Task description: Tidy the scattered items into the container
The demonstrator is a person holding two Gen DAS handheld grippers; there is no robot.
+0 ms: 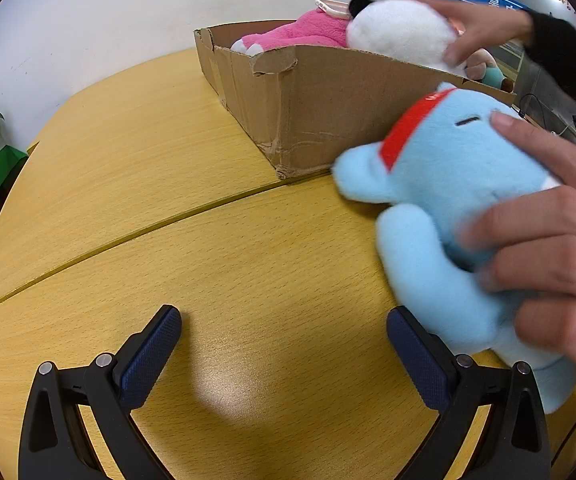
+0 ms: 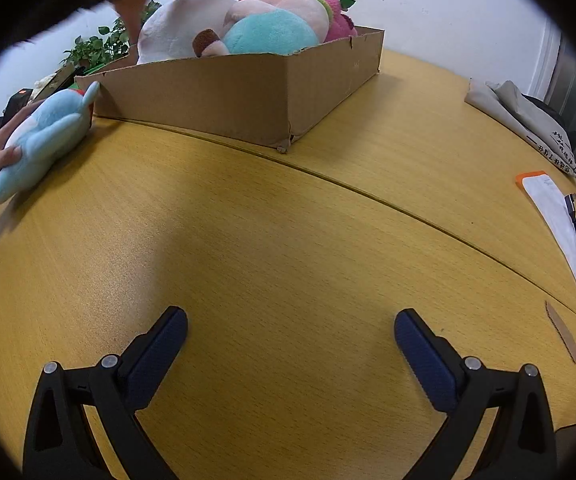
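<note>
A cardboard box [image 1: 320, 108] stands on the yellow wooden table [image 1: 208, 240] and holds a pink plush [image 1: 300, 32] and a white plush [image 1: 400, 32]. A bare hand [image 1: 548, 240] holds a light-blue plush with a red band [image 1: 448, 184] on the table by the box; another hand [image 1: 476, 24] touches the white plush. My left gripper [image 1: 284, 332] is open and empty, just left of the blue plush. In the right wrist view my right gripper [image 2: 290, 336] is open and empty over bare table, with the box [image 2: 248, 96] ahead and the blue plush [image 2: 44, 136] far left.
A folded grey cloth [image 2: 524, 120] and a white paper with an orange edge and a cable [image 2: 560, 220] lie at the table's right side. A cardboard strip [image 2: 564, 332] lies near the right edge. Green plants [image 2: 100, 44] stand behind the box.
</note>
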